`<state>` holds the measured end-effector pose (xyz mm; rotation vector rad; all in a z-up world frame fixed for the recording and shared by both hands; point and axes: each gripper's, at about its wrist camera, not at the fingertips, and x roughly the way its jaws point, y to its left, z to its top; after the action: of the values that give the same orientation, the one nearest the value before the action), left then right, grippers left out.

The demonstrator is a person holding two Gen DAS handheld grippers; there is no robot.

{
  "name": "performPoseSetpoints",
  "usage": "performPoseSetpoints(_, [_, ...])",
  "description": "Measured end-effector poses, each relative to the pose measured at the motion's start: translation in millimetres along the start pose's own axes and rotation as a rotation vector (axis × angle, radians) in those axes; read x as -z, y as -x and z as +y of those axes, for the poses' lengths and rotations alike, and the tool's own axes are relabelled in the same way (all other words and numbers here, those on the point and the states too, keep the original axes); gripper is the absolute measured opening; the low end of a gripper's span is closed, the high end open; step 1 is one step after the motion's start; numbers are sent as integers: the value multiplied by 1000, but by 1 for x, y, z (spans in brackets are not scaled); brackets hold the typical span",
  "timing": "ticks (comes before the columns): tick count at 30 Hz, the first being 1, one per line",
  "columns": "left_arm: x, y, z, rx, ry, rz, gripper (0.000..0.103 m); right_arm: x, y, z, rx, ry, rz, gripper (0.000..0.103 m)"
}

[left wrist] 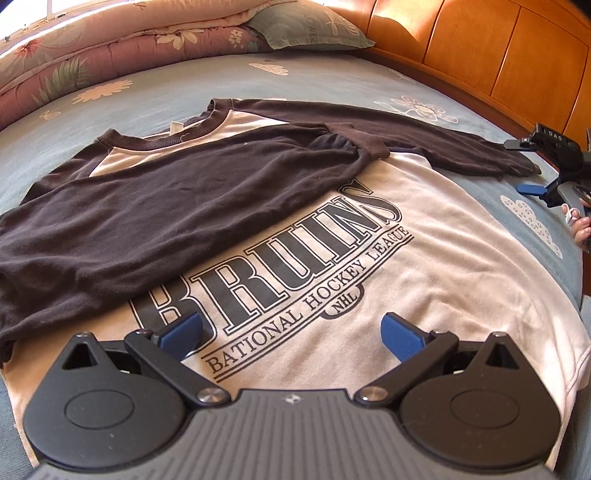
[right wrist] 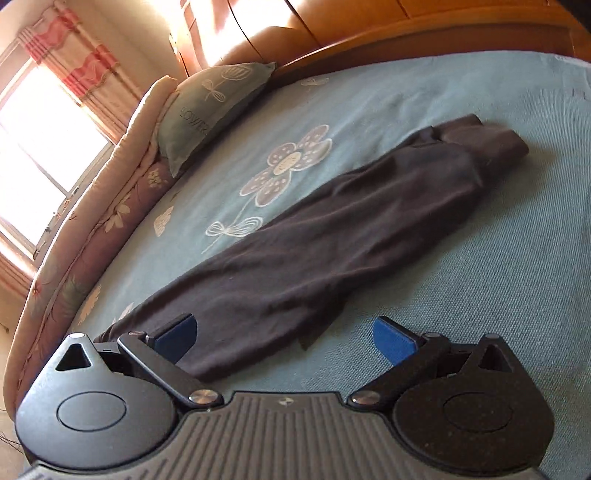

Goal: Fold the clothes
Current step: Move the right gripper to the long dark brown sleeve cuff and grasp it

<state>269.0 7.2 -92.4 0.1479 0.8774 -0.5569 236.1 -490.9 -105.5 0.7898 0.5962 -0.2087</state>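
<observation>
A white sweatshirt [left wrist: 424,258] with dark sleeves and a "BRUINS" print lies flat on the blue bedspread [left wrist: 295,77]. One dark sleeve [left wrist: 166,206] is folded across its chest. The other sleeve [left wrist: 424,140] stretches out to the right; in the right wrist view it is a long dark sleeve [right wrist: 314,258] running away from me. My left gripper [left wrist: 291,332] hovers open over the shirt's lower front, holding nothing. My right gripper [right wrist: 284,336] is open above the near part of the outstretched sleeve. In the left wrist view the right gripper [left wrist: 539,166] is at the far right by the cuff.
A folded floral quilt [left wrist: 92,48] and a green pillow [left wrist: 310,26] lie at the head of the bed. A wooden wardrobe [left wrist: 498,48] stands close along the far side. A curtained window [right wrist: 40,129] is at the left. A person's fingers [left wrist: 580,225] show at the right edge.
</observation>
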Motion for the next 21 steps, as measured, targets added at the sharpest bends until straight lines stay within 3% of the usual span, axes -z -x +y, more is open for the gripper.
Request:
performPoseSetpoints(15, [2,-3,-2,-20,-19,-15,102,-4,-25,-17,-94,38,-192,103])
performPoseSetpoints(21, [3,-4,-5,-34,-39,-21,102,-17,-39,-15,-85,44,-239,103])
